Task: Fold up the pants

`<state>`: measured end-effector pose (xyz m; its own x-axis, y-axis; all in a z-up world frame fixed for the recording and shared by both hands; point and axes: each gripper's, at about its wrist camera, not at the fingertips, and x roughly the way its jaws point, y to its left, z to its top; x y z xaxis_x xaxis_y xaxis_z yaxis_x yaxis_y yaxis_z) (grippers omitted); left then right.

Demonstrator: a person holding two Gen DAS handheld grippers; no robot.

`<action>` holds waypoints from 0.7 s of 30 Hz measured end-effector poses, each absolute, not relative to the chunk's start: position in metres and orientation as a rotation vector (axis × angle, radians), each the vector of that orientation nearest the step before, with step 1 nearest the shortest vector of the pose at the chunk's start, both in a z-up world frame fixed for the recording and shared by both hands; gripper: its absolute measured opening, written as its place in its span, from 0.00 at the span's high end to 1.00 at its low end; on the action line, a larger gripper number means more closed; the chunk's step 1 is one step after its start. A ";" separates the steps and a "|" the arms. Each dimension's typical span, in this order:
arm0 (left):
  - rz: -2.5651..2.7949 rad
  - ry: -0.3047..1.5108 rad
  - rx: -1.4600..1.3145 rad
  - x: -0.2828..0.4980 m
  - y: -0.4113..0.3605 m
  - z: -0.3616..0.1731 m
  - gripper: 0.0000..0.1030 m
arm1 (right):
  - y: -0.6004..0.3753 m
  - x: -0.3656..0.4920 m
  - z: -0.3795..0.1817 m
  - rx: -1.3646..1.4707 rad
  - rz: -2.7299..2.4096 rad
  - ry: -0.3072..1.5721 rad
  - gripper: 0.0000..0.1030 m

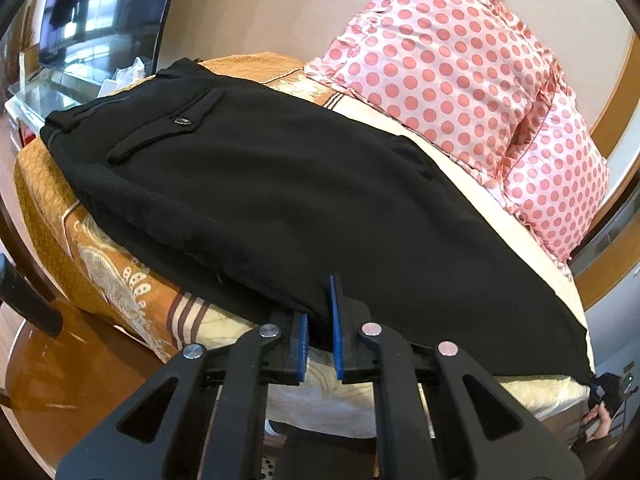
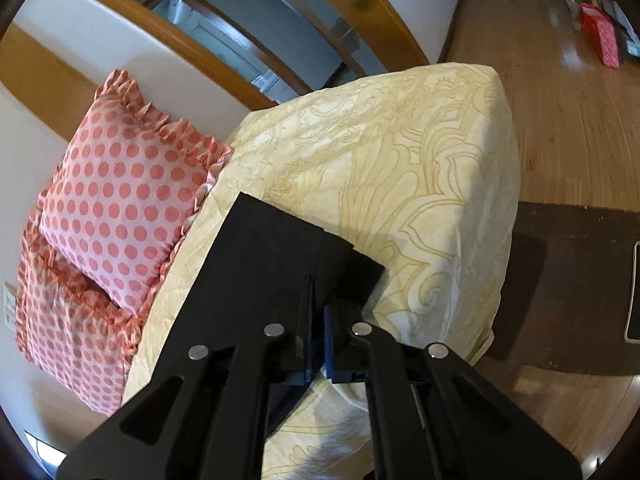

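Black pants (image 1: 280, 184) lie lengthwise on the bed, waistband and buttoned back pocket (image 1: 168, 128) at the far left. My left gripper (image 1: 320, 320) is shut on the near edge of the pants, fabric pinched between its blue pads (image 1: 335, 320). In the right wrist view the leg ends of the pants (image 2: 272, 264) lie flat on the cream bedspread (image 2: 420, 168). My right gripper (image 2: 318, 340) is shut on the near hem edge. The right gripper also shows far right in the left wrist view (image 1: 604, 392), holding the hem corner.
Two pink polka-dot pillows (image 1: 460, 72) (image 2: 116, 200) lie at the head of the bed. The orange patterned bedspread (image 1: 100, 264) hangs over the bed's edge. A wooden floor (image 2: 560, 100) with a dark mat (image 2: 580, 288) lies beyond. A TV (image 1: 92, 12) stands at the far left.
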<state>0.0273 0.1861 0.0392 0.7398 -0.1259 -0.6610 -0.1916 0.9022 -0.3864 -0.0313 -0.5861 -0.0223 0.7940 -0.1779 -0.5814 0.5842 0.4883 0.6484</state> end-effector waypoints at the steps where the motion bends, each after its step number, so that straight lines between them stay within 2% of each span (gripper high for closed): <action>1: 0.027 0.746 -0.442 0.027 0.185 0.040 0.89 | -0.583 -0.031 -0.019 0.931 -0.493 0.481 0.90; 3: 0.003 0.740 -0.444 0.022 0.186 0.040 0.86 | -0.579 -0.040 -0.011 0.895 -0.532 0.454 0.74; 5: -0.026 0.737 -0.463 0.015 0.191 0.039 0.81 | -0.578 -0.052 -0.002 0.857 -0.607 0.412 0.13; 6: -0.029 0.722 -0.480 0.008 0.196 0.039 0.72 | -0.578 -0.057 0.003 0.823 -0.632 0.381 0.13; 7: -0.014 0.709 -0.488 0.003 0.200 0.040 0.46 | -0.580 -0.059 0.007 0.799 -0.640 0.369 0.16; 9: 0.081 0.644 -0.478 -0.014 0.207 0.048 0.10 | -0.586 -0.058 0.009 0.791 -0.633 0.370 0.20; 12: 0.115 0.515 -0.470 -0.035 0.216 0.065 0.10 | -0.595 -0.047 0.000 0.822 -0.614 0.405 0.22; 15: 0.103 0.405 -0.467 -0.038 0.218 0.081 0.05 | -0.588 -0.034 -0.008 0.825 -0.570 0.429 0.28; 19: 0.081 0.450 -0.428 -0.005 0.210 0.076 0.05 | -0.559 -0.026 -0.008 0.765 -0.509 0.443 0.30; 21: 0.069 0.492 -0.433 0.012 0.207 0.066 0.05 | -0.550 -0.028 -0.011 0.801 -0.444 0.435 0.37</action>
